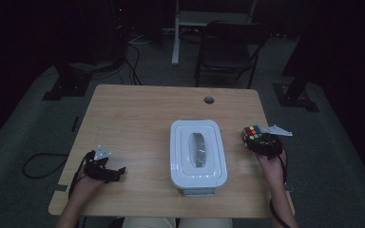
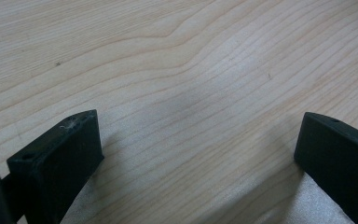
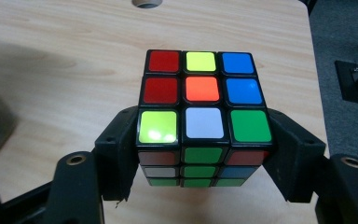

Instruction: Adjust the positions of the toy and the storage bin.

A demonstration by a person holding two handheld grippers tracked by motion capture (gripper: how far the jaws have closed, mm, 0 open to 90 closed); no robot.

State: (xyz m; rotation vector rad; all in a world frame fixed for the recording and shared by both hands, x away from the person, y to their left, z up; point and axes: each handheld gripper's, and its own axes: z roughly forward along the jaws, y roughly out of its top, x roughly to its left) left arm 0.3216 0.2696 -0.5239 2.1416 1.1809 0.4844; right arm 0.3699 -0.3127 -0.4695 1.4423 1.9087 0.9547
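Dim room with dark grey carpet, a black folding chair [image 1: 228, 45] beyond the far edge of a light wooden table [image 1: 138, 118]. Small round cable hole [image 1: 209, 99] near the far edge, right of centre.

Near the middle of the table, closer to the near edge: a white rectangular plastic box [image 1: 198, 152], lid on, with a grey oval opening in the top.

At the right edge of the table, about level with the far end of the box: right tongs [image 1: 253, 137], held in a hand coming from the near right corner, closed on a colourful puzzle cube [image 1: 252, 133]. Seen from the right gripper view: cube [image 3: 203, 100] clamped by its two side faces between the black jaws of the right tongs [image 3: 204, 156], lifted clear of the wood. Top face showing red, yellow and blue along the far row, red, orange, blue in the middle, yellow-green, white, green nearest. Cube well apart from the box.

Near the left near corner: left tongs [image 1: 116, 172], held low over the table, pointing toward the box. From the left gripper view: left tongs [image 2: 198, 149] spread wide, nothing between the jaws, bare wood grain beneath.
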